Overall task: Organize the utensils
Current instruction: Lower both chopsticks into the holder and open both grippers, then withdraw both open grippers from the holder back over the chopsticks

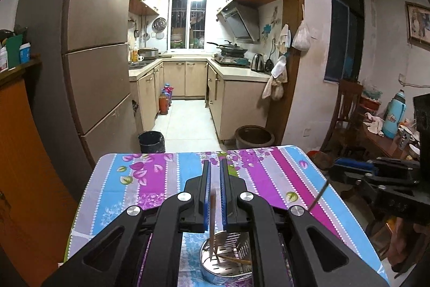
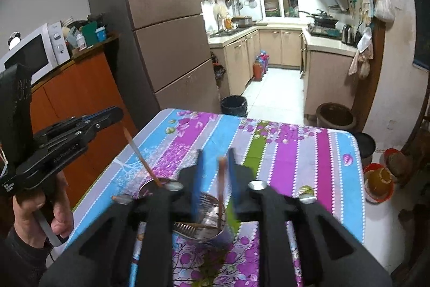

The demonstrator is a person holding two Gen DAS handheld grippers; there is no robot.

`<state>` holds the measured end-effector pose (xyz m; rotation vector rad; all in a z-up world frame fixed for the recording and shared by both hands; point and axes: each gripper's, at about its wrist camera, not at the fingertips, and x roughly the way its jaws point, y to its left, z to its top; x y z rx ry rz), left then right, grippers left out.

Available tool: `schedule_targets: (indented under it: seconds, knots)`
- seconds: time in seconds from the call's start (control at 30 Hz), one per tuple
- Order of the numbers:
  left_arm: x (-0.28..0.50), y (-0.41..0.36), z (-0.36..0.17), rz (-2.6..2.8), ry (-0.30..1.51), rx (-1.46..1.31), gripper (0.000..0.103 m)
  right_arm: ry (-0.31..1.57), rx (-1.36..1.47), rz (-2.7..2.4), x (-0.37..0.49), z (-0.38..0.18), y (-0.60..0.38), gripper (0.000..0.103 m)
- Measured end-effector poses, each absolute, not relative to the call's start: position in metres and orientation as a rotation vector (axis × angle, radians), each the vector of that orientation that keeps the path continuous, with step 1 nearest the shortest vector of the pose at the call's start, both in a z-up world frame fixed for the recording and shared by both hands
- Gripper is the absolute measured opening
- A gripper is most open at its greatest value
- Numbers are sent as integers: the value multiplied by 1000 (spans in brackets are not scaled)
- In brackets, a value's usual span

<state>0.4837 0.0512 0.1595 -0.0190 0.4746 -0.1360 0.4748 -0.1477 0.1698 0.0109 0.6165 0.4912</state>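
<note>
A kitchen doorway lies beyond the floral striped tablecloth point(image 2: 282, 152). Near its front edge stands the perforated steel utensil holder point(image 1: 228, 264). The left gripper point(image 1: 215, 174) pinches a brown wooden chopstick point(image 1: 212, 222) over it. The right gripper point(image 2: 215, 160), half spread, loosely brackets a reddish chopstick point(image 2: 221, 190). Best lower each straight, then release.

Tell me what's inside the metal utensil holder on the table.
The metal utensil holder has a wooden chopstick standing in it, between the left gripper fingers, and another chopstick lying across its perforated insert. The gripper bodies hide the holder's sides, so anything else inside cannot be seen.
</note>
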Motion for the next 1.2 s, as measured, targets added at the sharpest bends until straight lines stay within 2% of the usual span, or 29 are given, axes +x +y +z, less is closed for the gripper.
schedule_targets:
  seconds: [0.2, 0.33, 0.4, 0.57, 0.8, 0.83, 0.93, 1.03, 1.2]
  knots:
    - [482, 67, 160, -94, 469, -66, 10, 545, 35, 440, 466, 179, -173, 48]
    - [477, 81, 165, -56, 454, -91, 30, 523, 56, 425, 458, 180, -193, 54]
    - [473, 93, 167, -39, 447, -116, 32, 510, 77, 416, 450, 179, -208, 58]
    - [444, 130, 171, 5, 420, -155, 43, 483, 111, 413, 417, 174, -239, 60]
    - [338, 149, 160, 62, 285, -67, 67, 382, 112, 475, 313, 158, -255, 67]
    - [313, 145, 154, 59, 254, -31, 73, 364, 107, 491, 295, 153, -253, 68]
    - [261, 132, 134, 37, 205, 36, 79, 321, 88, 516, 242, 131, -244, 70]
    - [200, 116, 101, -34, 193, 56, 83, 295, 89, 527, 201, 104, -235, 70]
    - [142, 86, 46, -119, 228, 84, 83, 281, 84, 516, 148, 53, -211, 70]
